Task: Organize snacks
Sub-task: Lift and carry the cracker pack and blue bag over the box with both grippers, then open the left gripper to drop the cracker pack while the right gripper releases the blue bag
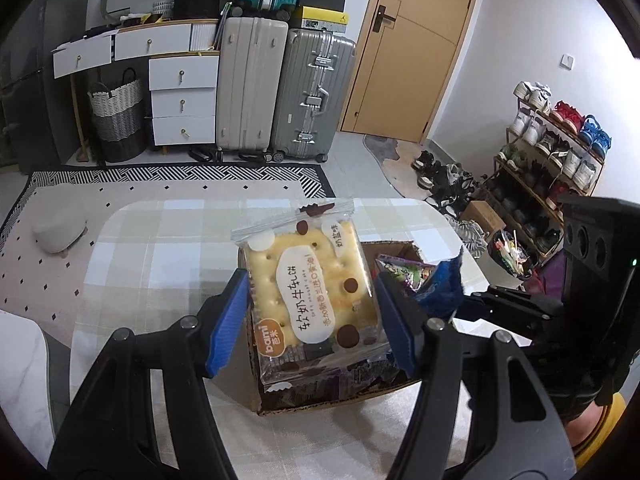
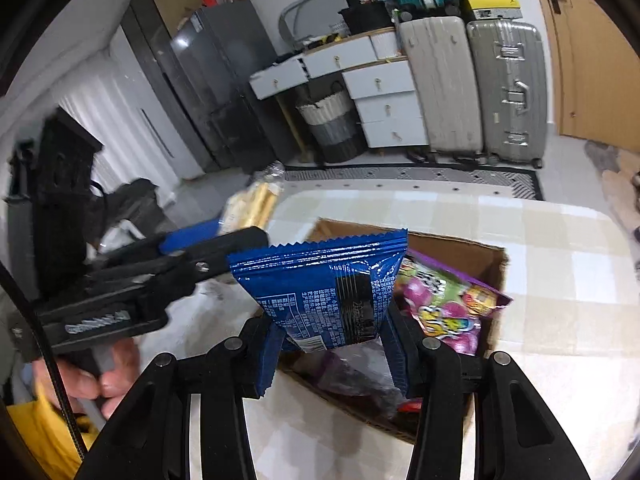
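My left gripper (image 1: 312,320) is shut on a clear-wrapped cracker packet (image 1: 312,292) and holds it above an open cardboard box (image 1: 344,400) on the table. My right gripper (image 2: 332,344) is shut on a blue snack packet (image 2: 324,288) above the same box (image 2: 456,252). A purple candy bag (image 2: 444,308) lies in the box; it also shows in the left wrist view (image 1: 404,272). The blue packet (image 1: 440,288) and the right gripper show at the right of the left wrist view. The left gripper with the cracker packet (image 2: 248,208) shows blurred at the left of the right wrist view.
The table (image 1: 160,248) has a pale checked cloth. A patterned rug (image 1: 60,220) with a white object (image 1: 60,232) lies beyond. Suitcases (image 1: 280,88), white drawers (image 1: 180,92), a basket (image 1: 116,120), a wooden door (image 1: 404,52) and a shoe rack (image 1: 552,152) stand behind.
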A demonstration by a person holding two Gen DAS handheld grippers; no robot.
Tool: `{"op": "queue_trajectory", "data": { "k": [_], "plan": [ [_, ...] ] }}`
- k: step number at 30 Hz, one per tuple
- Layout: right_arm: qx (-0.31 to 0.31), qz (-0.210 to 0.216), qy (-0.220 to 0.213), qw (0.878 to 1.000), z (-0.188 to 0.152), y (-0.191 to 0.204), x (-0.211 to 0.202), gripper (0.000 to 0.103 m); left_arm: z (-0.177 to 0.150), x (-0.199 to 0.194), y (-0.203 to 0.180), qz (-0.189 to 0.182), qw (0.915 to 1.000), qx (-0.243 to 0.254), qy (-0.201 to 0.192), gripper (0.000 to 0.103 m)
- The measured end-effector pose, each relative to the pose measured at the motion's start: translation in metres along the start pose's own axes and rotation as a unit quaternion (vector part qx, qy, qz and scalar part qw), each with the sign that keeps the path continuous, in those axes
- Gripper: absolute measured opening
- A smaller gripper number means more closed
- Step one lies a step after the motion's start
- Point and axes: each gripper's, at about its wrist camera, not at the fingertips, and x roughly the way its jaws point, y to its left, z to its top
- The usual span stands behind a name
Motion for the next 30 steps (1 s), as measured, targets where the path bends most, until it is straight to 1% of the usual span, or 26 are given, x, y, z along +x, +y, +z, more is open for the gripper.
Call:
{"op": "queue_trajectory", "data": {
  "k": [5, 11, 14, 19, 22, 24, 30],
  "plan": [
    [0.005, -0.001, 0.015, 1.000, -0.008, -0.004, 0.009, 0.045, -0.005, 0.007, -0.002, 0.001, 1.0000, 0.003, 0.006, 0.061],
    [0.026, 0.013, 0.029, 0.999, -0.009, -0.013, 0.018, 0.046, -0.007, 0.013, 0.000, 0.007, 0.9999, 0.003, 0.010, 0.061],
    [0.027, 0.012, 0.027, 0.999, -0.008, -0.013, 0.019, 0.049, -0.012, 0.012, 0.004, 0.009, 0.9999, 0.003, 0.011, 0.061],
    [0.020, -0.001, 0.020, 1.000, -0.010, -0.010, 0.017, 0.052, -0.019, 0.014, 0.003, 0.011, 0.9998, 0.005, 0.015, 0.061],
    [0.014, -0.007, 0.016, 1.000, -0.011, -0.007, 0.016, 0.055, -0.022, 0.013, 0.005, 0.012, 0.9998, 0.002, 0.018, 0.061],
    [0.004, -0.010, 0.014, 1.000, -0.010, -0.002, 0.016, 0.062, -0.022, 0.014, 0.006, 0.013, 0.9997, 0.000, 0.019, 0.061],
    [-0.008, -0.021, 0.004, 1.000, -0.008, 0.005, 0.015, 0.064, -0.025, 0.011, 0.011, 0.015, 0.9997, -0.001, 0.019, 0.061]
  ]
}}
